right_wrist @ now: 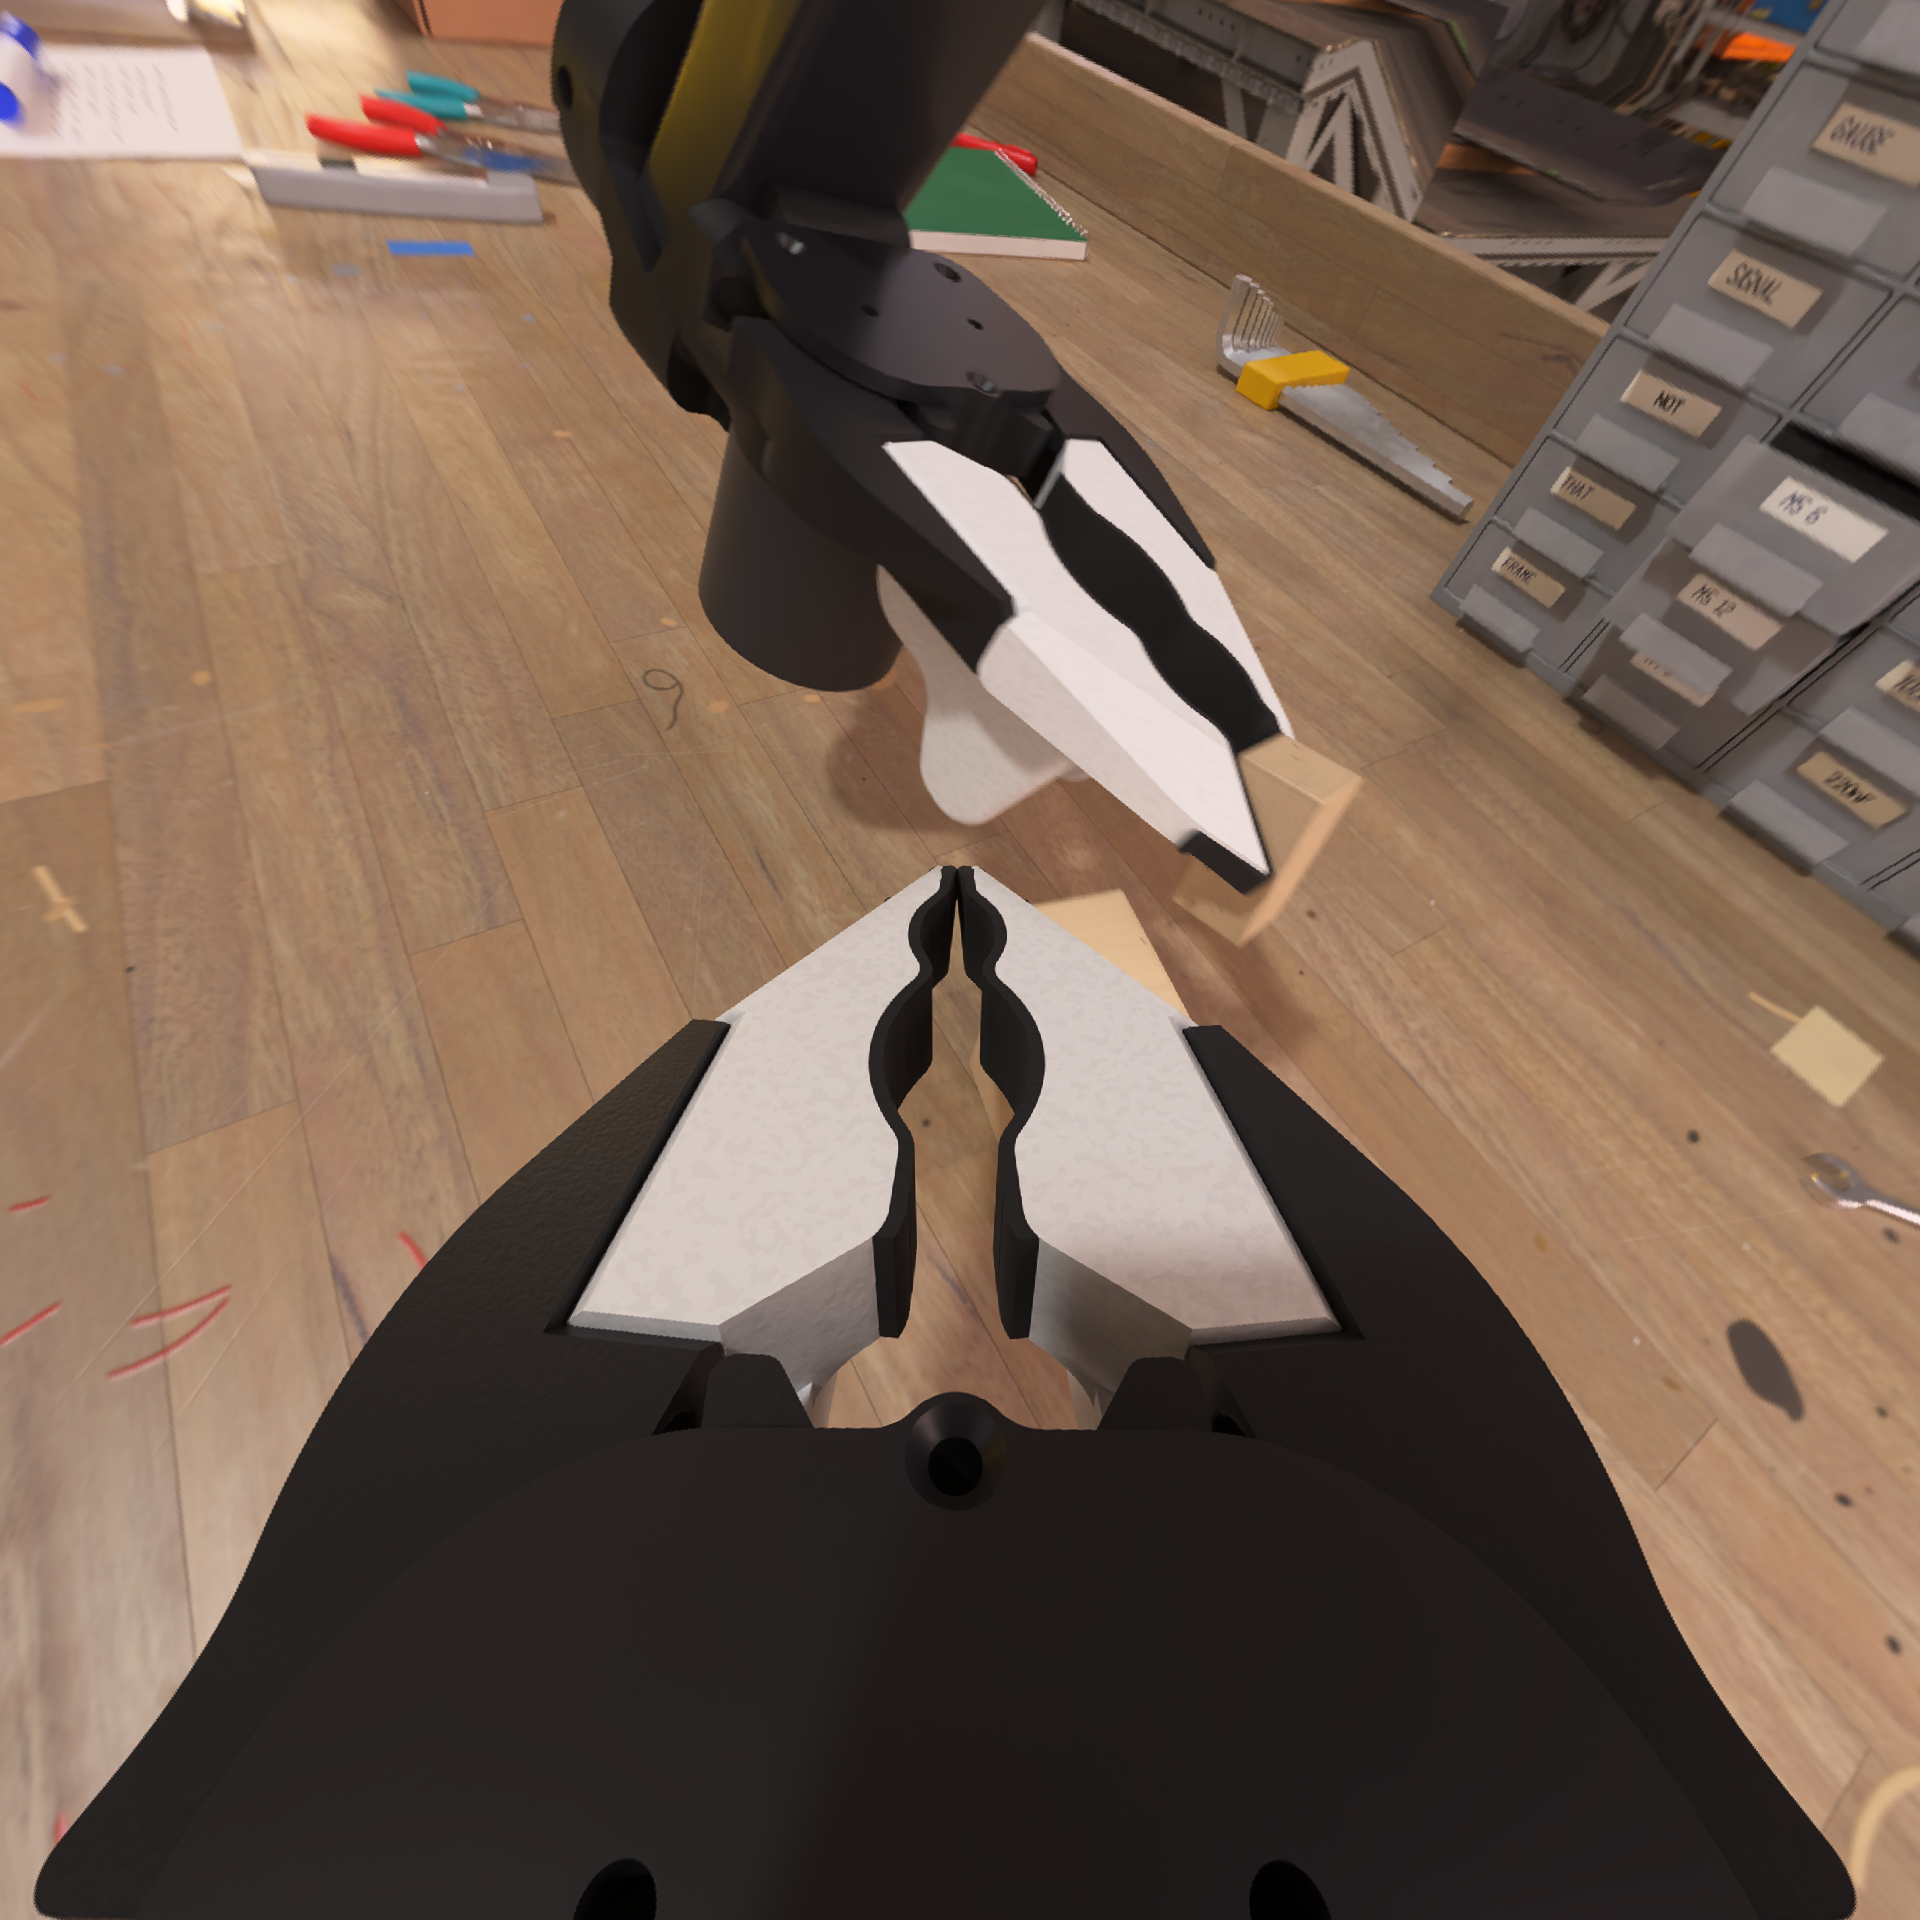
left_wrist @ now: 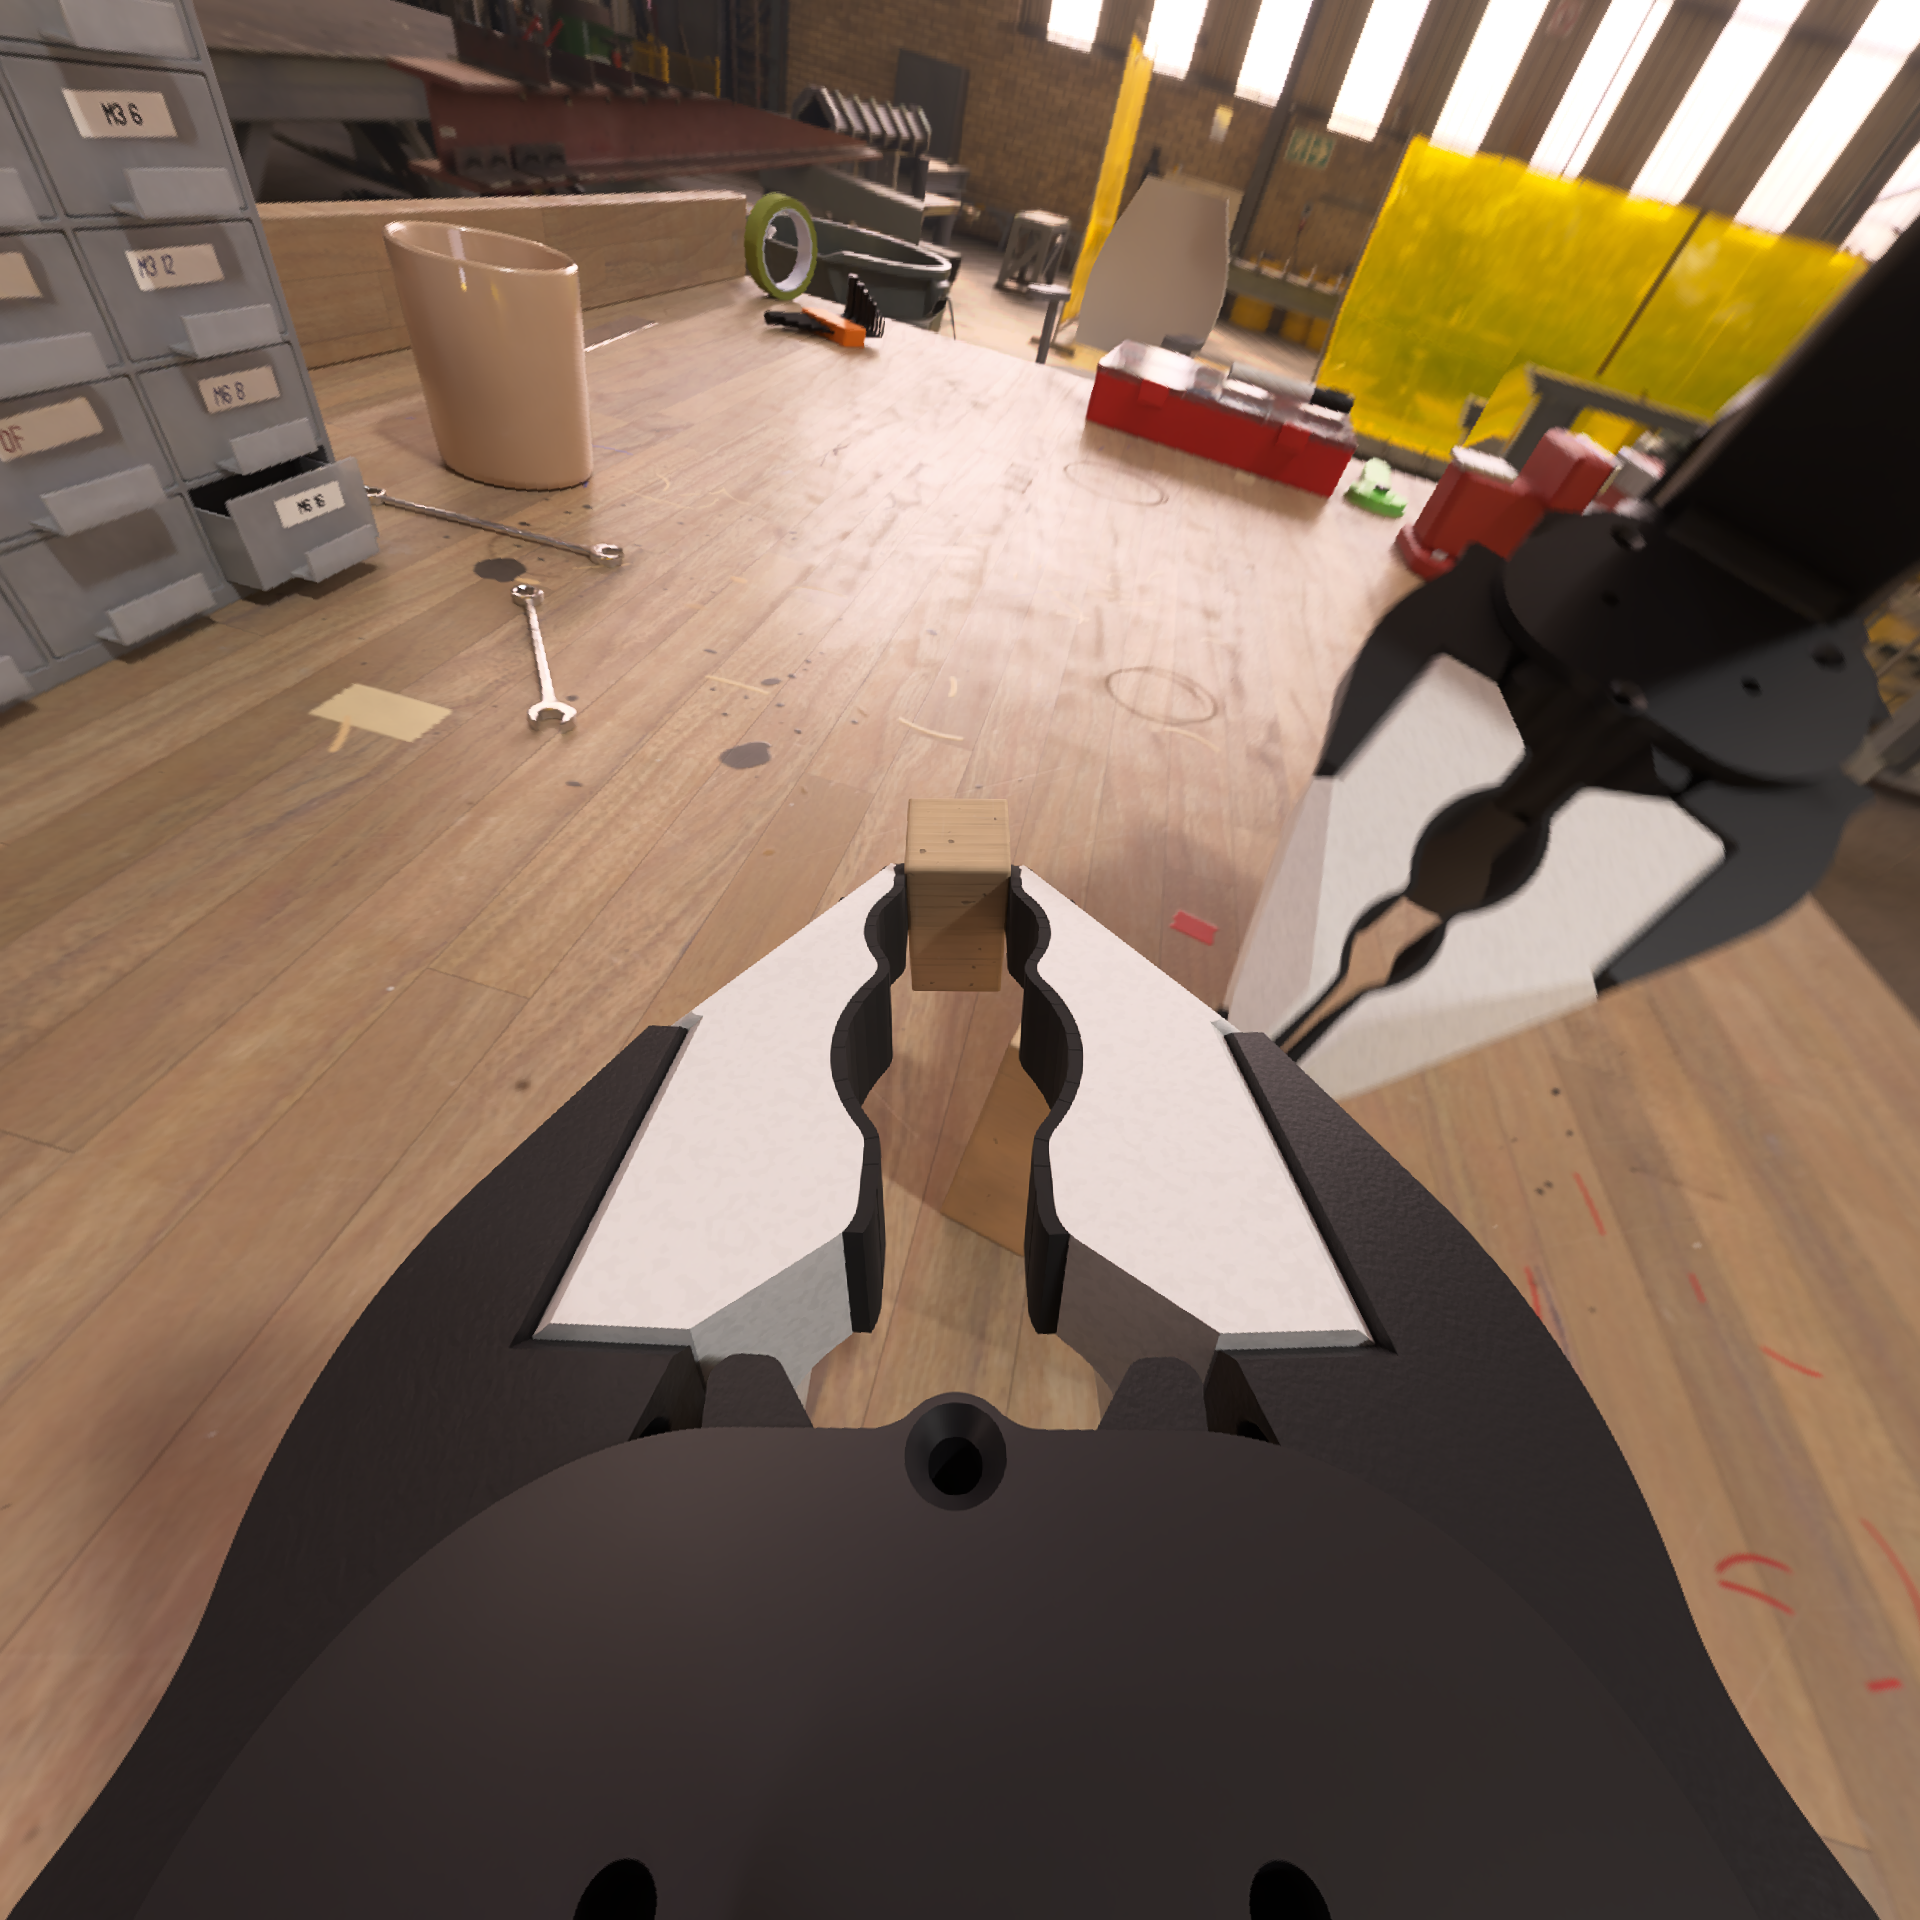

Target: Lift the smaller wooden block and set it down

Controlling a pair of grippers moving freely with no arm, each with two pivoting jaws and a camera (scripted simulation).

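Observation:
My left gripper [left_wrist: 956, 894] is shut on the smaller wooden block [left_wrist: 956, 883], which is pinched upright between its fingertips and held above the wooden bench [left_wrist: 727, 935]. The larger wooden block [left_wrist: 997, 1153] lies on the bench beneath, seen through the gap between the fingers. In the right wrist view the left gripper [right_wrist: 1262, 805] holds the small block [right_wrist: 1304, 800] up to the right, and the larger block [right_wrist: 1101, 930] lies partly hidden behind my right finger. My right gripper [right_wrist: 956, 883] is shut and empty. It also shows at the right of the left wrist view [left_wrist: 1294, 1034].
A grey drawer cabinet [left_wrist: 135, 343] with one drawer open, a beige cup [left_wrist: 499, 353] and two wrenches [left_wrist: 540, 655] lie to the left. A red toolbox [left_wrist: 1216, 416] and a red vise [left_wrist: 1496, 499] stand far right. A hex key set [right_wrist: 1288, 374] and a green book [right_wrist: 997, 208] lie by the back rail.

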